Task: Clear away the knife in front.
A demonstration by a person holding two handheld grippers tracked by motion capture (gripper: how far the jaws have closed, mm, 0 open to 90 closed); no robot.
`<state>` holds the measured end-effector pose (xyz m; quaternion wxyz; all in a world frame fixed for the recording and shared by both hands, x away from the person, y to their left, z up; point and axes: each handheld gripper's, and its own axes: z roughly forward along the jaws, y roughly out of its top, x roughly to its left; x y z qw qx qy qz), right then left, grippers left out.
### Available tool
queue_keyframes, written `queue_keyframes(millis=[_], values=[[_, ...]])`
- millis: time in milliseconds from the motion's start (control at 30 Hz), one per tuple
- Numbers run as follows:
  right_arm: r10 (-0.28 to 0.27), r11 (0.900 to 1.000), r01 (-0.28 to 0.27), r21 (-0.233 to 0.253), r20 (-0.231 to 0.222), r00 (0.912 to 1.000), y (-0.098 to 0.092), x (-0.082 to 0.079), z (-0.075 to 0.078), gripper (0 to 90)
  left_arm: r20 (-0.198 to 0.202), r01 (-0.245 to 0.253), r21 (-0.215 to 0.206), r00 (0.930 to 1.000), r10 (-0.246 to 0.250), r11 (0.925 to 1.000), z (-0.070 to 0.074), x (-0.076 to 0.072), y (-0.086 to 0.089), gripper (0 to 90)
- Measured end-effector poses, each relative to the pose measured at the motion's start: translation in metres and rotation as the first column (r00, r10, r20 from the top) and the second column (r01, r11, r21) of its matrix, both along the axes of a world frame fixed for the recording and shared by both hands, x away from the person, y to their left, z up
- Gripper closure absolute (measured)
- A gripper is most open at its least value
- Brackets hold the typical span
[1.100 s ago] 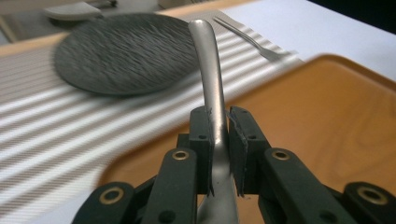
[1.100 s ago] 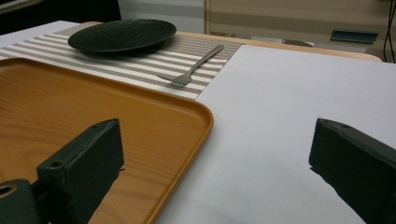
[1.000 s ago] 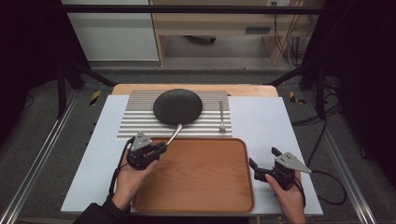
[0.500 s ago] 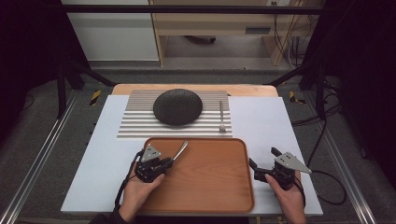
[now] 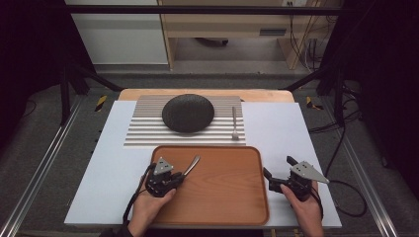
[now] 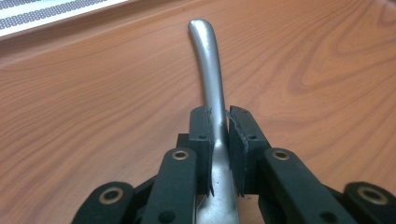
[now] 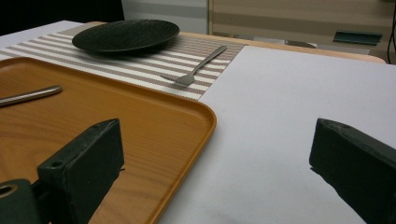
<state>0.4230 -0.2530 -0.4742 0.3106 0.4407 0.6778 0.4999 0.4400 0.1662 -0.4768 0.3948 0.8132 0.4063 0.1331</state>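
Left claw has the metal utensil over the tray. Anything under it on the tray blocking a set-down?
Nothing visible. The left claw is shut on the metal utensil, and the wood of the tray around and ahead of the handle is bare. The plate and fork sit off the tray on the striped mat.

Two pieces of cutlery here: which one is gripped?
The utensil over the wooden tray, clamped by its handle in the left gripper. The fork lies untouched on the striped mat.
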Motion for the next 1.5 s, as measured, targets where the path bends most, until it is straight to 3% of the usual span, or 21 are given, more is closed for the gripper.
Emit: queue_keyframes(millis=[233,300,467,567,667,867,1133,1233,1500], values=[[0.002,1.000,-0.002,0.002,-0.002,1.0000,0.000,0.000,0.000,3.3,0.015,-0.002,0.008,0.9999,0.002,1.0000,0.000,-0.001,-0.002,79.7],[0.002,1.000,-0.002,0.001,-0.002,1.0000,0.000,0.000,0.000,3.3,0.037,-0.010,0.005,0.9993,0.010,0.9999,0.001,-0.001,-0.002,72.7],[0.001,1.000,-0.001,-0.001,-0.004,1.0000,0.001,0.000,0.000,3.3,0.102,0.045,0.012,0.9937,-0.046,0.9989,0.012,0.003,-0.003,69.8],[0.002,1.000,-0.002,-0.008,-0.003,1.0000,0.002,0.000,0.000,3.3,0.118,0.087,0.018,0.9891,-0.089,0.9960,0.017,0.008,-0.006,79.1],[0.001,1.000,-0.001,-0.011,-0.005,1.0000,0.002,0.000,0.000,3.3,0.093,0.131,0.019,0.9868,-0.133,0.9911,0.018,0.015,-0.012,89.7],[0.002,1.000,-0.002,-0.013,-0.004,1.0000,0.002,0.000,-0.001,3.3,0.055,0.169,0.073,0.9833,-0.173,0.9829,0.012,0.024,-0.026,90.0],[0.005,1.000,-0.005,-0.015,-0.007,1.0000,0.002,0.000,-0.001,3.4,0.023,0.180,0.119,0.9827,-0.184,0.9764,0.007,0.038,-0.039,90.0],[0.003,1.000,-0.004,-0.017,-0.008,1.0000,0.002,0.000,-0.001,3.4,0.030,0.173,0.146,0.9834,-0.179,0.9741,0.006,0.040,-0.042,90.0],[0.005,1.000,-0.005,-0.017,-0.007,1.0000,0.002,0.000,-0.001,3.5,0.021,0.142,0.164,0.9889,-0.147,0.9761,0.008,0.044,-0.029,90.0]])
